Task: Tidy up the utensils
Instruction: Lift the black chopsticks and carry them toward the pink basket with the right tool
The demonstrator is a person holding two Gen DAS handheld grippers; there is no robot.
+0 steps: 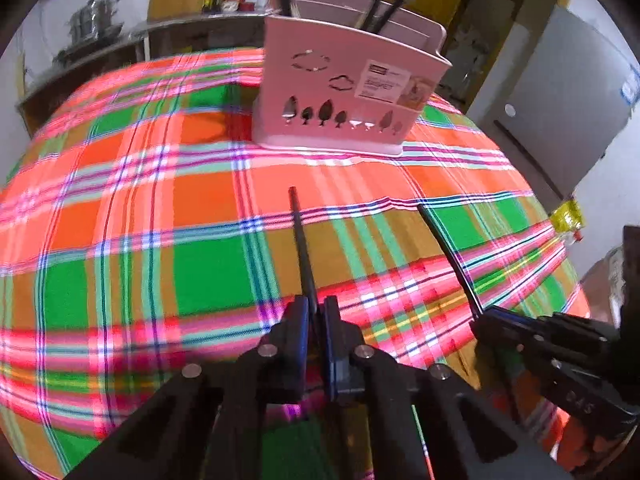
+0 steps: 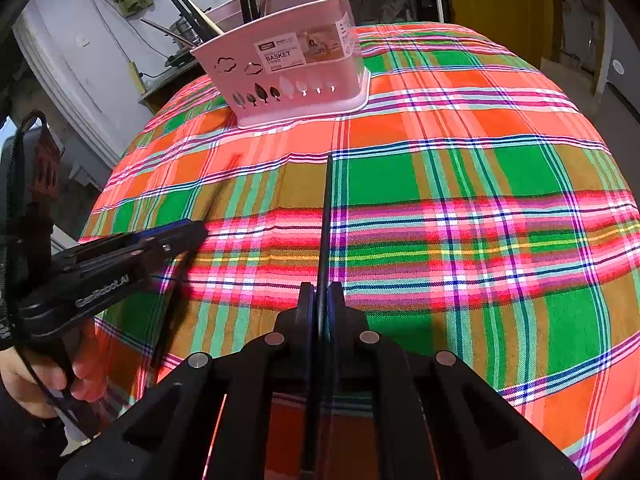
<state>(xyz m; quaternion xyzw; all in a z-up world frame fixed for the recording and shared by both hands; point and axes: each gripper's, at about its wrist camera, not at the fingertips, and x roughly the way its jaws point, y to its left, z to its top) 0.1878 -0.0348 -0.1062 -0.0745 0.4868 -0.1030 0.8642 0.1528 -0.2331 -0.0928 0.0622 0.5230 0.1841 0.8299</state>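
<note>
Above the plaid tablecloth (image 1: pixel 160 200), left gripper (image 1: pixel 316 312) and right gripper (image 2: pixel 322 300) each pinch a chopstick (image 1: pixel 300 240); light, stiff, slippery; grip mid-shaft toward basket (image 1: pixel 344 92)

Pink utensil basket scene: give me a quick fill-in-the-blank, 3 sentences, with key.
1. The left gripper is shut on a black ____.
2. The pink basket stands on a ____ tablecloth.
3. The right gripper holds the second black chopstick, so each gripper grips ____ chopstick.

Missing words: chopstick; plaid; one
</note>
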